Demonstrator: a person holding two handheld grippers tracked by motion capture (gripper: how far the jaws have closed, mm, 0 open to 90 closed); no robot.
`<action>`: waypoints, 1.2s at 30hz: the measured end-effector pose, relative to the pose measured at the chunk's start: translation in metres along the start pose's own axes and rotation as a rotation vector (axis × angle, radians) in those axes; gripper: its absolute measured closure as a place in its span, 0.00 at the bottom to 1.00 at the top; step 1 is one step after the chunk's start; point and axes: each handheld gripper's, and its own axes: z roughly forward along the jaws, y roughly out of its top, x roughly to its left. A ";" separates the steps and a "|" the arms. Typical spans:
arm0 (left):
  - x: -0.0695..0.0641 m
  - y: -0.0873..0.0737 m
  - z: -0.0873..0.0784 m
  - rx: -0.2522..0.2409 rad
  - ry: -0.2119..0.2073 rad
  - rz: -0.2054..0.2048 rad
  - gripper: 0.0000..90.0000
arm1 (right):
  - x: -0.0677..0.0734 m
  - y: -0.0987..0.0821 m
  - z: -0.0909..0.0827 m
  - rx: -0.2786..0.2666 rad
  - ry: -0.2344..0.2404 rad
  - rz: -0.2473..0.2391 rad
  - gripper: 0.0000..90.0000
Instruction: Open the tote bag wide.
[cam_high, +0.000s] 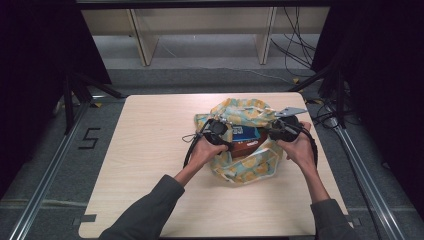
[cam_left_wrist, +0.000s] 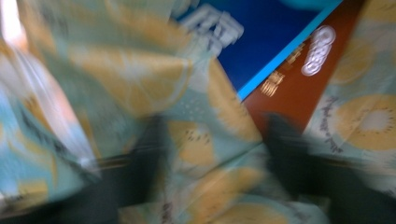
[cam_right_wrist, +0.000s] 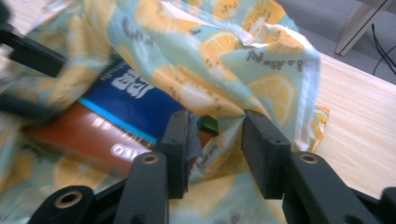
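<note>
Tongs, both mine, stand partly open. My right tongs (cam_right_wrist: 215, 140) straddle a soft fold of lemon-printed cloth (cam_right_wrist: 205, 60), not pinching it. My left tongs (cam_left_wrist: 212, 158), blurred, straddle cloth too. The crumpled cloth wraps flat blue (cam_right_wrist: 126, 100) and brown (cam_right_wrist: 88, 135) boxes on the pale wooden bench (cam_high: 150, 150).

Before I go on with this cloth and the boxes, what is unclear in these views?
- Left tongs, left gripper view: motion blur; grip on the cloth cannot be told.
- Brown box, right gripper view: far end hidden under cloth.
- Blue box, high view: print too small to read.
- Right tongs: cloth fold lies between open jaws; contact unclear.
</note>
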 end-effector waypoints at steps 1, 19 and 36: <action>0.004 -0.001 -0.002 -0.014 -0.020 0.002 0.76 | 0.000 -0.001 -0.008 -0.020 0.023 -0.012 0.69; 0.048 -0.029 -0.075 -0.169 -0.120 -0.053 0.99 | 0.041 -0.026 -0.005 0.178 -0.064 -0.145 0.62; 0.049 -0.039 -0.074 -0.155 -0.134 -0.026 0.99 | 0.013 -0.034 0.023 0.179 -0.091 -0.055 1.00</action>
